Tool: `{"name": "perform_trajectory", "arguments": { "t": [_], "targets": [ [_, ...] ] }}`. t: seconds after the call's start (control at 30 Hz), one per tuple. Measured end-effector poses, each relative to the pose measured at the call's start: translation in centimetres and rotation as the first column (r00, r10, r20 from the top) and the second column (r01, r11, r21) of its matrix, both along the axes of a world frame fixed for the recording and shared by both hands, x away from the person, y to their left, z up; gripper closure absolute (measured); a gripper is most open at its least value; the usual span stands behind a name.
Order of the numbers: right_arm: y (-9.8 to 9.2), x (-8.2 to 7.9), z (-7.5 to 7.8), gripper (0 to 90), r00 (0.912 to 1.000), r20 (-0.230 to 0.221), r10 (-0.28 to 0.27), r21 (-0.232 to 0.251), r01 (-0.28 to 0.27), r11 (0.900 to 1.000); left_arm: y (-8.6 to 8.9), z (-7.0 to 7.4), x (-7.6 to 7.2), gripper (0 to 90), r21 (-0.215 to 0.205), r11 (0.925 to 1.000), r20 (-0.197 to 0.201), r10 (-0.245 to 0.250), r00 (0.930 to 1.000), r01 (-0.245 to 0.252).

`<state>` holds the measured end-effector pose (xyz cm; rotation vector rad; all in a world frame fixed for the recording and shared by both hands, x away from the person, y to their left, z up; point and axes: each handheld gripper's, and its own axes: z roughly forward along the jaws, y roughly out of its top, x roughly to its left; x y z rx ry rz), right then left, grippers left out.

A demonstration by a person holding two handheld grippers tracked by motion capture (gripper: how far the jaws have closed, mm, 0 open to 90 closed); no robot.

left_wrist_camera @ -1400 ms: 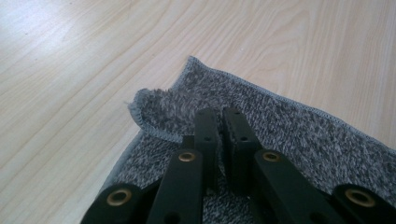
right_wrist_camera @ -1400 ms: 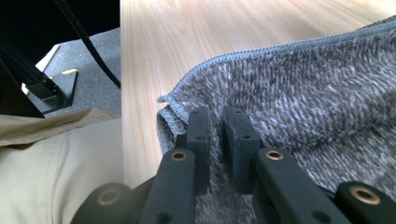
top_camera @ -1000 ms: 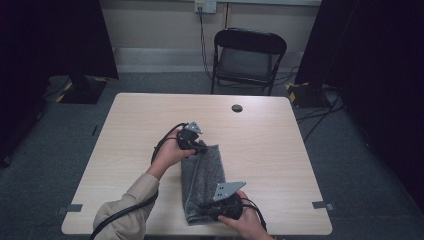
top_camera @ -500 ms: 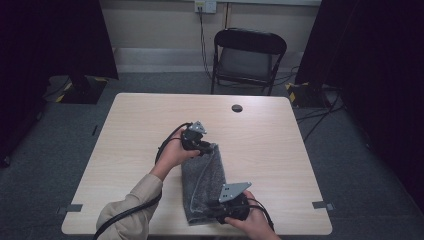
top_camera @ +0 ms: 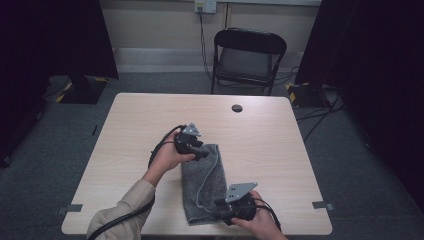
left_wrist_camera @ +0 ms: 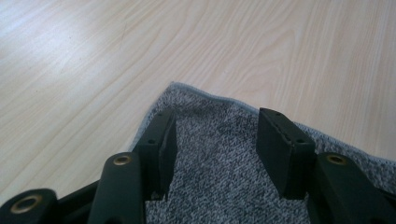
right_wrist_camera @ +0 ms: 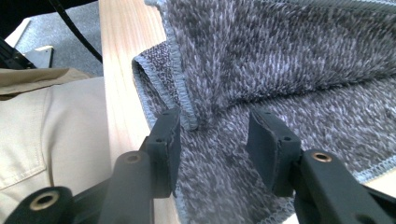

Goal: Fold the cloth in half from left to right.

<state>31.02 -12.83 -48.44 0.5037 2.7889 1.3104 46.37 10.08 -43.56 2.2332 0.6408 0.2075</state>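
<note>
A grey terry towel [top_camera: 202, 185] lies folded in a long strip on the light wood table [top_camera: 280, 145], near the front edge. My left gripper [top_camera: 204, 153] hovers over the towel's far corner. In the left gripper view that gripper [left_wrist_camera: 217, 121] has its jaws spread apart above the flat corner [left_wrist_camera: 219, 158], pads off the cloth. My right gripper [top_camera: 220, 205] is at the towel's near end. Its jaws [right_wrist_camera: 215, 119] straddle a hemmed edge of the folded layers [right_wrist_camera: 280, 56] without pinching it. Both pairs of jaws have just been opening.
A small dark round disc [top_camera: 237, 108] sits at the far middle of the table. A black folding chair [top_camera: 247, 57] stands behind the table. The person's beige sleeve [right_wrist_camera: 46, 130] is close to the table's front edge [right_wrist_camera: 116, 56].
Both grippers have opened and let go of the towel, which now rests flat. Neither hand has shifted much.
</note>
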Motion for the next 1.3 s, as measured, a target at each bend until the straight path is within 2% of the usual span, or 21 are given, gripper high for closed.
{"name": "perform_trajectory", "arguments": {
  "t": [0.17, 0.5, 0.77, 0.9, 1.03, 1.13, 1.3],
  "targets": [
    [-0.2, -0.1, 0.2, 52.4, 0.9999, 0.014, 0.007, -0.017, -0.006, 1.000, 0.3, -0.4, -0.5, 44.6, 0.016, 0.9999, -0.001, -0.001, 1.0000, 0.001],
    [-1.0, 0.5, 1.5, 50.0, 0.9996, 0.026, -0.010, 0.008, 0.009, 1.000, 1.2, -2.2, -1.9, 40.5, 0.019, 0.9998, -0.021, -0.002, 0.9998, 0.002],
    [1.1, 0.2, 2.3, 52.6, 0.9987, 0.026, 0.043, 0.042, -0.044, 0.998, 2.5, -3.0, -2.4, 39.3, 0.031, 0.9994, -0.015, 0.018, 0.9997, -0.017],
    [2.4, 0.2, 2.0, 59.9, 0.9977, 0.018, 0.065, 0.050, -0.066, 0.997, 2.8, -3.1, -2.6, 39.2, 0.027, 0.9994, -0.016, 0.020, 0.9997, -0.020],
    [3.0, 0.3, 1.7, 74.5, 0.9965, 0.027, 0.079, 0.040, -0.080, 0.996, 3.1, -3.4, -2.9, 39.5, 0.034, 0.9993, -0.014, 0.015, 0.9998, -0.015],
    [2.9, 0.2, 1.5, 81.4, 0.9971, 0.024, 0.073, 0.024, -0.073, 0.997, 3.4, -3.5, -3.0, 39.5, 0.041, 0.9991, -0.010, 0.009, 0.9999, -0.009],
    [1.5, 0.1, 1.5, 84.6, 0.9997, 0.004, 0.026, 0.039, -0.026, 0.999, 3.8, -3.8, -3.1, 39.4, 0.046, 0.9988, -0.011, 0.015, 0.9998, -0.014]
  ]
}}
